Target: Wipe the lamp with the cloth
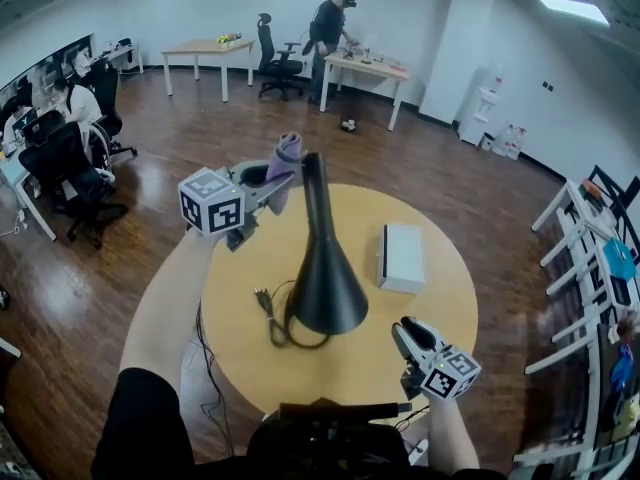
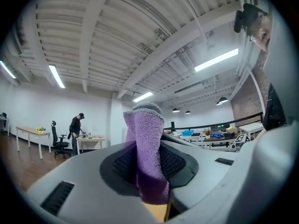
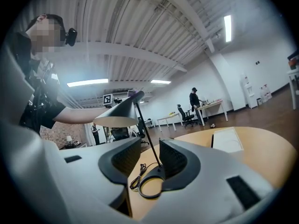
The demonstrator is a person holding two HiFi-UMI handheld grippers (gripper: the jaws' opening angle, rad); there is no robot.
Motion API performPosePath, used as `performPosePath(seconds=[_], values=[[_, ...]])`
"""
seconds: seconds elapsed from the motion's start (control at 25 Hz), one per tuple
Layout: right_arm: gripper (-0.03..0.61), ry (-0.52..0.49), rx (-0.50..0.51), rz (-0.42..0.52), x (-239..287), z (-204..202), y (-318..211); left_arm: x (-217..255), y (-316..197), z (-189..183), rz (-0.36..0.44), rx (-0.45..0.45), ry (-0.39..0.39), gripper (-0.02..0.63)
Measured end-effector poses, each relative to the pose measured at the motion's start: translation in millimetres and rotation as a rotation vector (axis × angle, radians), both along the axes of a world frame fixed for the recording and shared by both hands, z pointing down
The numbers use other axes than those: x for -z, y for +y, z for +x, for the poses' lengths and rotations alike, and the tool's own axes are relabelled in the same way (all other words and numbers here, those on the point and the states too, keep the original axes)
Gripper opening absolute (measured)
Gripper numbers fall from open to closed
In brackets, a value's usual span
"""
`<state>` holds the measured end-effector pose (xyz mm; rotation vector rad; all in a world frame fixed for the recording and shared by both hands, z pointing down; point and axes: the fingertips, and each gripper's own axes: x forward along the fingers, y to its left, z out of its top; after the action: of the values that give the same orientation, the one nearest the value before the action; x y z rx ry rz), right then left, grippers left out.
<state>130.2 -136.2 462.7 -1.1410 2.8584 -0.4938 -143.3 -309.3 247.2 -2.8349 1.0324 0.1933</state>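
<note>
While the right hand-held gripper (image 1: 406, 336) hung low at the near edge of the round wooden surface (image 1: 445, 298), its jaws stood apart and empty, aimed at the ring base of the black lamp (image 1: 322, 278); the lamp stood mid-surface, its thin stem rising almost upright, its cone shade opening downward toward the person, narrow tip up and away; beyond, the left hand-held gripper (image 1: 262, 180) clenched the purple cloth (image 1: 286, 154) just beside that tip; wiping seemed about to begin; next, the cloth likely needed pressing onto the shade and drawing down its length.
</note>
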Motion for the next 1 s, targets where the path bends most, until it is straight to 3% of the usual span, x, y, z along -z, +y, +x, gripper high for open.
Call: performPosePath(seconds=[0.24,0.64,1.0], values=[[0.13,-0.011,-0.009,-0.015,-1.4,9.5,-2.0,-23.4,21.9,23.3,-0.032,-0.093,-0.006,0.089],[0.13,0.016,0.108,-0.051,-23.6,-21.4,-7.5,-70.3,106.0,55.3,-0.019,-0.214,-0.263,0.089],[0.13,0.013,0.157,-0.046,-24.1,-32.4,-10.9,-83.4,142.9,61.5,-0.04,-0.215,-0.21,0.089]])
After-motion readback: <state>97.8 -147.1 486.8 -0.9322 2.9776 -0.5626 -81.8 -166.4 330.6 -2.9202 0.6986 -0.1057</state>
